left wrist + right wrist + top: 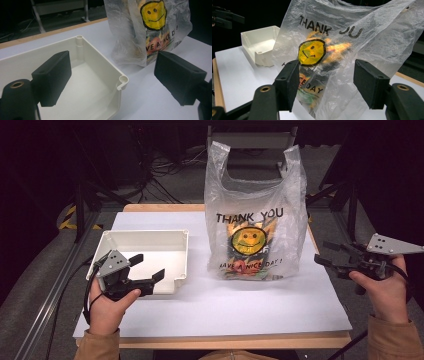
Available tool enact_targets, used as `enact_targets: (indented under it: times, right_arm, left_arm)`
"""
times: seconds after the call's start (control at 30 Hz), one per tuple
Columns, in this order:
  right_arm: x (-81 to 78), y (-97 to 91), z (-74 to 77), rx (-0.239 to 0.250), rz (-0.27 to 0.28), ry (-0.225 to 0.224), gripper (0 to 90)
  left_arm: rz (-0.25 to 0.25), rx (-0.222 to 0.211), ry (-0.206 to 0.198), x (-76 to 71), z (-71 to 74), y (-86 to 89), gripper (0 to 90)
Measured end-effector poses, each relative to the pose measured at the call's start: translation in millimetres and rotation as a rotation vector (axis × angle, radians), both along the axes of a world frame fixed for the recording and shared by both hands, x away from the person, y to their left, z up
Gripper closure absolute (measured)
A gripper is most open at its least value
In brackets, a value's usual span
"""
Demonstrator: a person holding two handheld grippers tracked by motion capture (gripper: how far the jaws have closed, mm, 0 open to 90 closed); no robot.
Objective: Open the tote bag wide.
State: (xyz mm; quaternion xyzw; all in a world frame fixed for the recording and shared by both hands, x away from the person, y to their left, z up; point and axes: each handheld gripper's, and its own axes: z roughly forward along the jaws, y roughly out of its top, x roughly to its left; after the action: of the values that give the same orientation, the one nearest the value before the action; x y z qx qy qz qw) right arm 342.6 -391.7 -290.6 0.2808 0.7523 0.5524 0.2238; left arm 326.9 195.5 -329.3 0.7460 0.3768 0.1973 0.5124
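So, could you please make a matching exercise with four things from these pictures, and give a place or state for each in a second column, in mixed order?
Things:
1. plastic bag
2. white tray
3. left gripper
4. right gripper

Places or states:
A. open, held past the table's right edge, pointing toward the bag
B. stands upright at the middle of the table, printed THANK YOU with a yellow smiley
C. open, held over the tray's near corner
D. lies empty on the table's left part

Pairs: 1-B, 2-D, 3-C, 4-A
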Motion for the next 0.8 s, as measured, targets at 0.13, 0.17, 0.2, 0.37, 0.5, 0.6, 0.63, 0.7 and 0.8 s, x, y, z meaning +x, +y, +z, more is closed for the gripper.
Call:
enact_targets:
  times: [0.13,0.17,0.2,0.37,0.5,0.6,0.63,0.7,0.8]
  right_arm:
    - [1.2,2.1,0.5,0.001,-0.009,-0.003,35.5]
    - [1.6,2.7,0.9,-0.003,-0.016,0.0,35.1]
    - [2.8,4.4,1.1,-0.001,-0.017,0.001,35.1]
    - [9.1,7.6,5.1,0.001,-0.025,0.018,33.8]
    - [19.7,12.1,9.4,-0.014,-0.034,0.028,33.7]
    - [29.2,16.9,12.4,0.013,-0.039,0.059,33.7]
    - [29.2,16.9,12.4,0.013,-0.039,0.059,33.7]
    - [37.2,21.5,14.9,0.022,-0.043,0.069,33.7]
    - [53.8,27.1,17.0,-0.004,-0.062,0.082,33.7]
  left_arm:
    - [-0.002,-0.003,-0.005,0.8,2.5,-2.4,14.9]
    - [-0.006,-0.007,-0.006,2.0,4.3,-4.7,14.9]
    - [-0.009,-0.012,-0.006,3.2,5.5,-7.2,14.9]
    - [-0.035,-0.011,-0.012,9.7,9.9,-18.9,15.0]
    - [-0.061,0.004,-0.014,18.9,13.6,-33.3,14.9]
    - [-0.069,0.003,-0.017,27.4,14.6,-40.5,14.9]
    - [-0.069,0.003,-0.017,27.4,14.6,-40.5,14.9]
    - [-0.068,0.001,-0.016,30.1,13.3,-42.0,14.9]
    - [-0.067,-0.017,-0.026,29.3,10.0,-41.7,14.7]
